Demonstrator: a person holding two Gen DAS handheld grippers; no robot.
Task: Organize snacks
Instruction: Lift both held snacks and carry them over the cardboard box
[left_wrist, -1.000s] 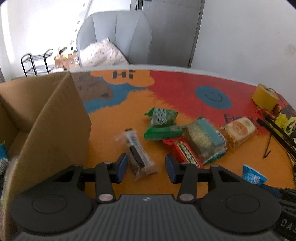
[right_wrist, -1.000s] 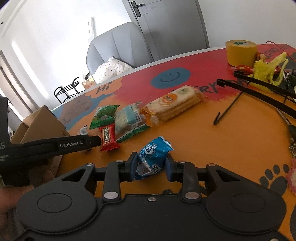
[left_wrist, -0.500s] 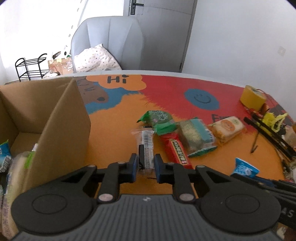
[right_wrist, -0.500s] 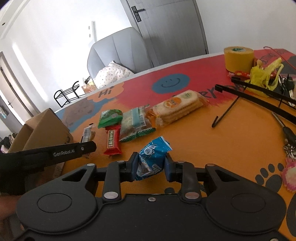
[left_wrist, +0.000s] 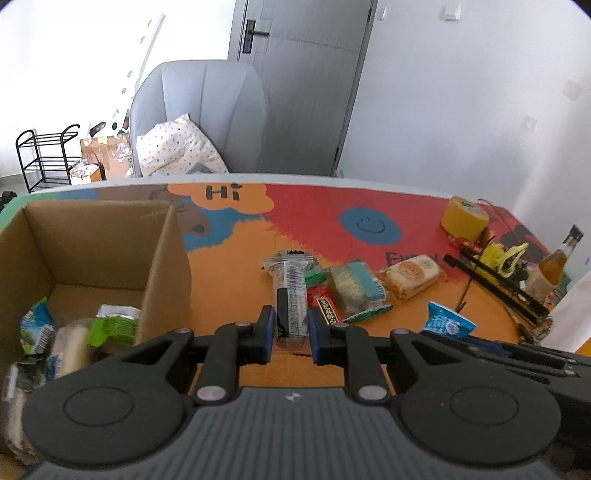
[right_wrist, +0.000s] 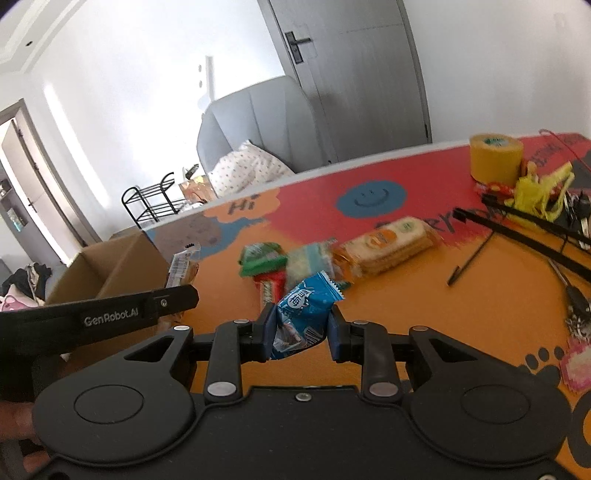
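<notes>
My left fingers (left_wrist: 291, 328) clamp a clear packet (left_wrist: 290, 295) beside the box (left_wrist: 168, 258). My right fingers (right_wrist: 301, 332) pinch a blue packet (right_wrist: 303, 310) above the counter (right_wrist: 424, 295).

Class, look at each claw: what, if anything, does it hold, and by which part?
The left claw grips a clear-wrapped snack bar by its near end. The right claw pinches a blue snack packet across its lower half.
</notes>
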